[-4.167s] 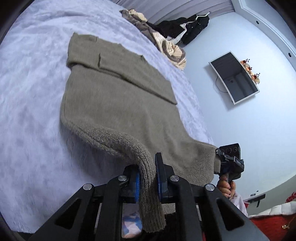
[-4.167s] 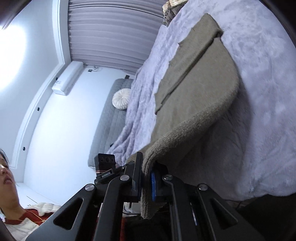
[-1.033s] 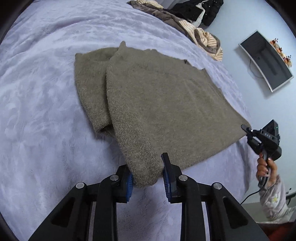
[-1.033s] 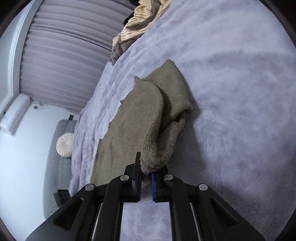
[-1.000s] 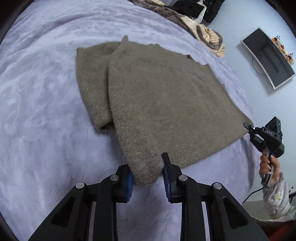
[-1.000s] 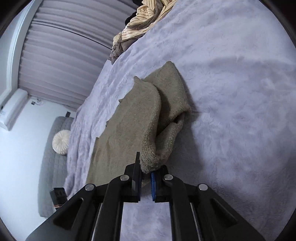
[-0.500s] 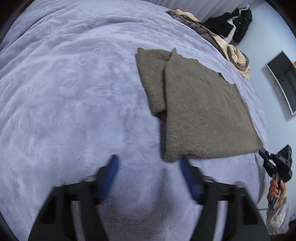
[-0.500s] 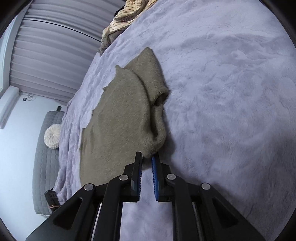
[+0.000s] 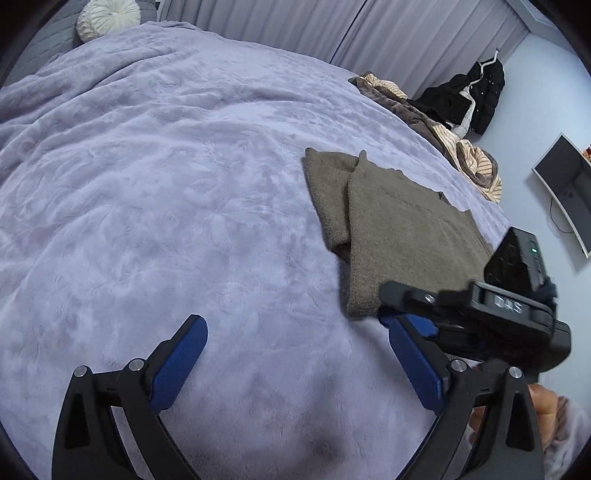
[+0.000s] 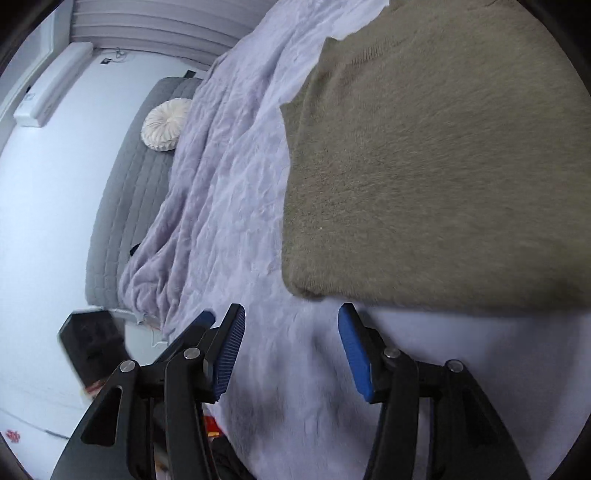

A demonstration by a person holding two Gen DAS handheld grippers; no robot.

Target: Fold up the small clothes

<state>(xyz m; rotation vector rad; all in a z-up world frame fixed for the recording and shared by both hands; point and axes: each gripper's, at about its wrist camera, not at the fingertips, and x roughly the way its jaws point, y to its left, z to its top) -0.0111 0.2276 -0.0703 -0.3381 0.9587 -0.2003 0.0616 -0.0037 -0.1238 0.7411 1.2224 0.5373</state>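
An olive-brown knit sweater [image 9: 406, 229] lies folded on the lilac blanket [image 9: 166, 192], with one narrower fold showing at its left side. In the left wrist view my left gripper [image 9: 295, 328] hovers over bare blanket just left of the sweater's near corner, its jaws opening wide with nothing between them. My right gripper [image 9: 388, 306] reaches in from the right at that same corner. In the right wrist view the sweater [image 10: 424, 166] fills the upper right. The right gripper [image 10: 291, 314] sits just short of its near edge, jaws opening and empty.
A heap of striped and brown clothes [image 9: 461, 155] and a black jacket [image 9: 476, 99] lie at the bed's far right. A round white cushion [image 9: 107, 18] rests by the grey headboard [image 10: 122, 192]. A dark screen [image 9: 565, 184] hangs on the right wall. A hand [image 9: 546, 402] holds the right gripper.
Both grippers let go of the sweater's corners, and it now lies flat. The left gripper drew back and opened wide. The right gripper swung across to the near-left corner and opened.
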